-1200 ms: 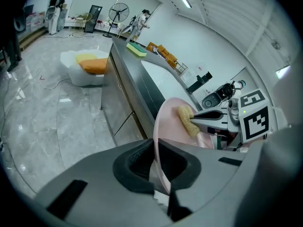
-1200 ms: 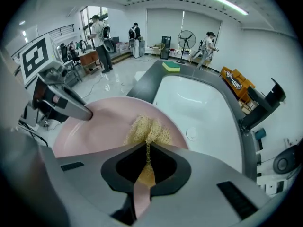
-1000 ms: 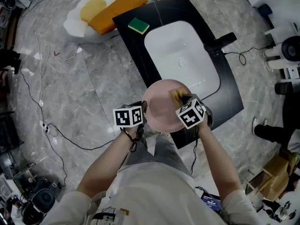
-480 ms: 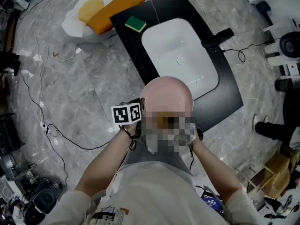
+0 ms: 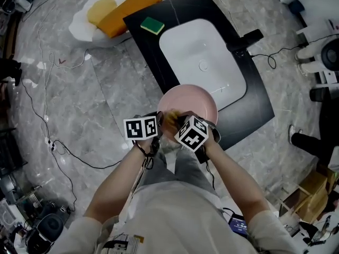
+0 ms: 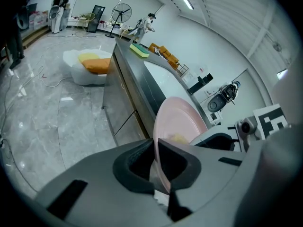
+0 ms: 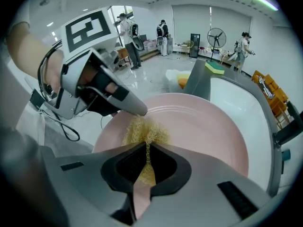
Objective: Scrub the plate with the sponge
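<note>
Our left gripper (image 6: 155, 150) is clamped on the near rim of the plate (image 7: 203, 131), holding it tilted before the sink (image 5: 204, 62). Our right gripper (image 7: 147, 148) pinches the sponge (image 7: 142, 129), which seems to press the plate beside the left jaws. Scrubbing hard there could lever the plate from that thin grip, or knock the grippers together.

Pink plate (image 5: 197, 102), tilted, yellow fibrous sponge (image 7: 143, 130) seemingly pressed on it

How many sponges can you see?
2. A yellow sponge is in the right claw, on the pink plate. A green sponge lies on the black counter by the sink.
</note>
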Available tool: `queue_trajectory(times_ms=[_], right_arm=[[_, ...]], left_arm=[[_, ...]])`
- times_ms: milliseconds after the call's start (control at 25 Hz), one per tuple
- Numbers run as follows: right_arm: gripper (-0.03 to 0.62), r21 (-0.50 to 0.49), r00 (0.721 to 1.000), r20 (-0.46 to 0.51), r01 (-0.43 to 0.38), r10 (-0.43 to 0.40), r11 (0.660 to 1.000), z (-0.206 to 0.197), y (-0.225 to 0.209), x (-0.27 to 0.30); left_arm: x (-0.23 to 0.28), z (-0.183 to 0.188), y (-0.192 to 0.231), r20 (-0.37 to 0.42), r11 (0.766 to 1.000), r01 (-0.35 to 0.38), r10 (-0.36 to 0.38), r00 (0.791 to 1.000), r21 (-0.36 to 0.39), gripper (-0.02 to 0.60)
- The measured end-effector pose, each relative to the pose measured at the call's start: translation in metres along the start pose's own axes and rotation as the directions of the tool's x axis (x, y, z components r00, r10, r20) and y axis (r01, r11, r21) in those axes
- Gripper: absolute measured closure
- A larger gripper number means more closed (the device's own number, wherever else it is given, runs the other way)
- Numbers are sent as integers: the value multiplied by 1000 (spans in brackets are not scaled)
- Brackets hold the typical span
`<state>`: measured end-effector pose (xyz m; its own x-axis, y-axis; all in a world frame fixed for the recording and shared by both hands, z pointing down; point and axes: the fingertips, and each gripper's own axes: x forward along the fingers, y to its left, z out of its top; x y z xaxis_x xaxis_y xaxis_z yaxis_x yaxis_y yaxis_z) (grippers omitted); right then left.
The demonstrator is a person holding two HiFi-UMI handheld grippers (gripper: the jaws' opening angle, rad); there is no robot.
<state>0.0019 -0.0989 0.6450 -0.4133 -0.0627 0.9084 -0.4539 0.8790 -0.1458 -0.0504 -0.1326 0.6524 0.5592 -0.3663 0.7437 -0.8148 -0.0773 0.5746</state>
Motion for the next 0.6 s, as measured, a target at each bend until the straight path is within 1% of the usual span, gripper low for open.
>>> queue_trajectory(times_ms=[80,160,320,480,600], right_arm=[[546,24,999,-3,38,-38,999,3,-16,-2],[546,42,995,-1,95,-96,995,9,-33,-3],[546,78,980,11,199,-201,977,12,-63,-6],[546,149,952,-39,307,-304,940,-6,-88,-18],[547,157,939,-84,342,-333,926,-25,-94,-26]], left_arm=[[0,-2,-2,0,1000,5,-5,1000,0,554],[-1,-3,-1,0,1000,7,-7,1000,-6,554],[-1,-3,1,10,1000,9,-9,1000,-15,554],[0,0,0,13,1000,13,-13,1000,-12,554],[0,1,2,12,1000,9,-9,1000,-1,554]])
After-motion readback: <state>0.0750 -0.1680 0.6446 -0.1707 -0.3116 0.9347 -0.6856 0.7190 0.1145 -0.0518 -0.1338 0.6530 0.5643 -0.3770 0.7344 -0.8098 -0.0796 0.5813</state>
